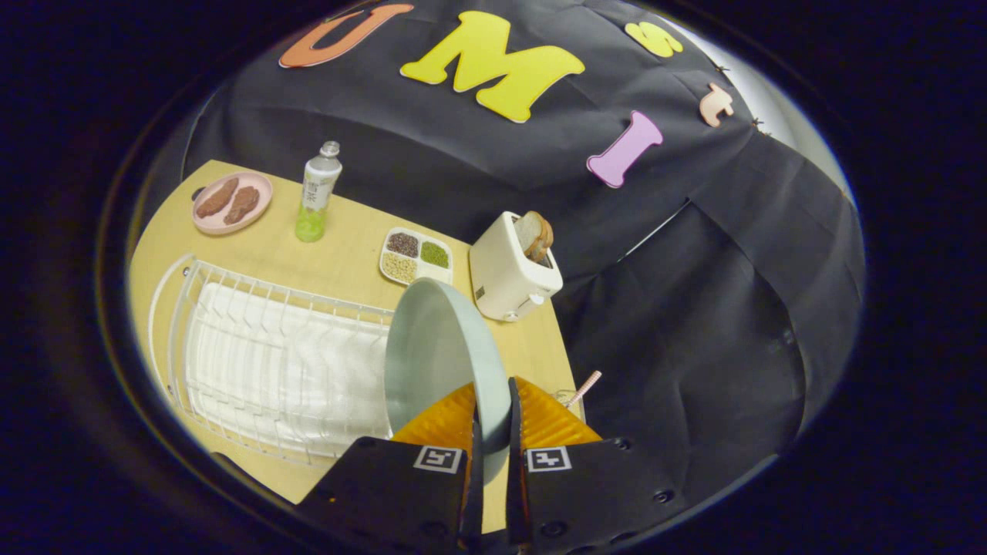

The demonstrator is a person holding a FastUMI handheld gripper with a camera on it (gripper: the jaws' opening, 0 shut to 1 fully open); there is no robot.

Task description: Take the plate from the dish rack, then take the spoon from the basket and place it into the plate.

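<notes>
1. Gripper (pixel 492 420): the jaws stand nearly closed, one finger on each face of the plate (pixel 439 354) at its lower rim. Both fingers press on it. The plate is held on edge, tilted, its hollow face turned toward 9 o'clock.

2. Plate position: it stands just ahead of the fingers, at the 3 o'clock end of the dish rack (pixel 270 362). Whether its rim has cleared the rack wires cannot be told. The rack slots in view carry nothing else.

3. Spoon: a thin pinkish handle (pixel 584 387) shows just beyond the fingers at 1 o'clock, near the table (pixel 254 254) edge. It is judged to be the spoon. The basket is hidden behind the fingers, if it is there at all.

4. Farther objects, none part of the task:
   - toaster (pixel 510 270) with bread in its slot, at 12 o'clock beyond the plate;
   - divided tray of grains (pixel 416 257), at 11 o'clock;
   - bottle (pixel 316 193) with green liquid, farther at 10 o'clock;
   - pink dish (pixel 231 202) with two brown pieces, farthest at 10 o'clock.

5. Step in hand, as judged: the first, taking the plate from the rack.

6. Next move calls for: carrying the plate clear of the wires, turning it flat, and setting it on bare table, hollow face up. Release only once it rests. Then approach the handle at 1 o'clock.
</notes>
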